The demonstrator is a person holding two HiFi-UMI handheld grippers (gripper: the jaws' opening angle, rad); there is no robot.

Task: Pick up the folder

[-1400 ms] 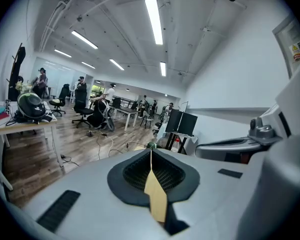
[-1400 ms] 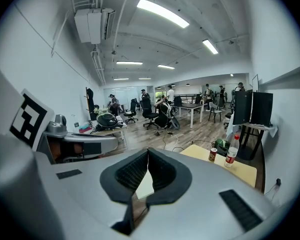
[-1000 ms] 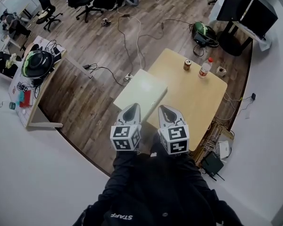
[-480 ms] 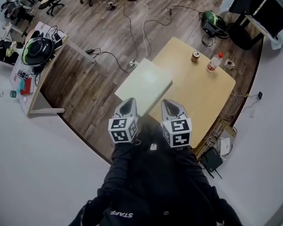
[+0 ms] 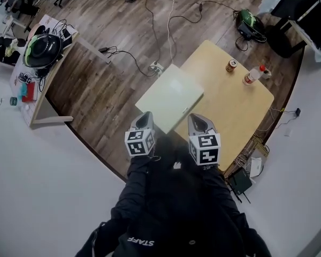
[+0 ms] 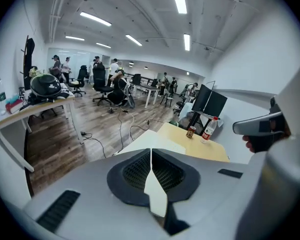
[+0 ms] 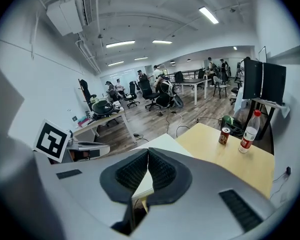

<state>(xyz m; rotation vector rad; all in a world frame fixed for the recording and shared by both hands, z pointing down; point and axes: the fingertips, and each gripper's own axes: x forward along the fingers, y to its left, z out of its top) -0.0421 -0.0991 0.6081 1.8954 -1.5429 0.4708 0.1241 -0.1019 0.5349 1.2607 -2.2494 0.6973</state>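
Note:
The folder (image 5: 170,97) is a pale, flat rectangle lying on the left corner of the light wooden table (image 5: 232,108), with part of it over the edge. My left gripper (image 5: 145,115) is shut and empty, its tip just short of the folder's near left edge. My right gripper (image 5: 196,118) is also shut and empty, at the folder's near right corner. In the left gripper view the folder (image 6: 146,140) lies just beyond the closed jaws. In the right gripper view the folder (image 7: 163,143) shows past the closed jaws.
A drink can (image 5: 231,65) and a plastic bottle (image 5: 252,75) stand at the table's far side. Cables (image 5: 160,31) trail over the wooden floor. A desk (image 5: 43,63) with a helmet stands at the left. Office chairs and people are far behind.
Both grippers have sunk and moved forward toward the folder's near edge, still shut. The folder has not moved on the table.

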